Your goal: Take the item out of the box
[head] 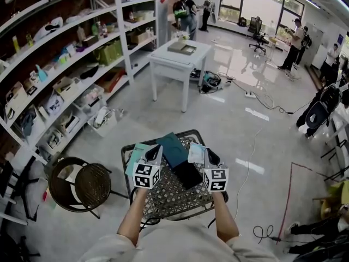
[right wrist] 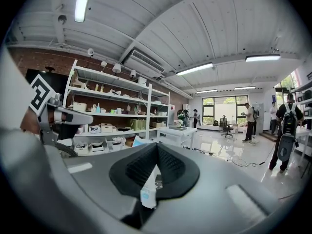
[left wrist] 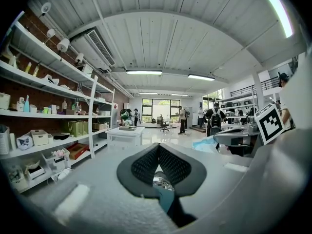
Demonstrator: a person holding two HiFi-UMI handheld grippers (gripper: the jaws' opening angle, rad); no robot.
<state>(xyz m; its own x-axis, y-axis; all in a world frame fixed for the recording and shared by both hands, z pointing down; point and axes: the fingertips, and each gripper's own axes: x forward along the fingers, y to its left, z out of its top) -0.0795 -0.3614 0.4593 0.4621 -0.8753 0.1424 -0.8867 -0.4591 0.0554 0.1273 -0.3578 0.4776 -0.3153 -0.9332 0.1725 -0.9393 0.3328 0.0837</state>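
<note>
Left gripper (left wrist: 158, 152): pads together, edge of teal box (head: 174, 149) pinched between them. Right gripper (right wrist: 156, 152): jaws fully closed, clamped on thin white-and-pale-blue packet (right wrist: 147, 191). Both grippers held over mesh table (head: 169, 195), side by side. Box lies flat on table between grippers; packet just right of box, at right gripper tips. Black flat item (head: 188, 174) on table, touching box's near end

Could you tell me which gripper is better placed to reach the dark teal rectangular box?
Left, probably: the left gripper, jaws shut, sits beside the dark teal rectangular box, which shows below its jaws, while the right gripper hovers over a pale blue packet.
</note>
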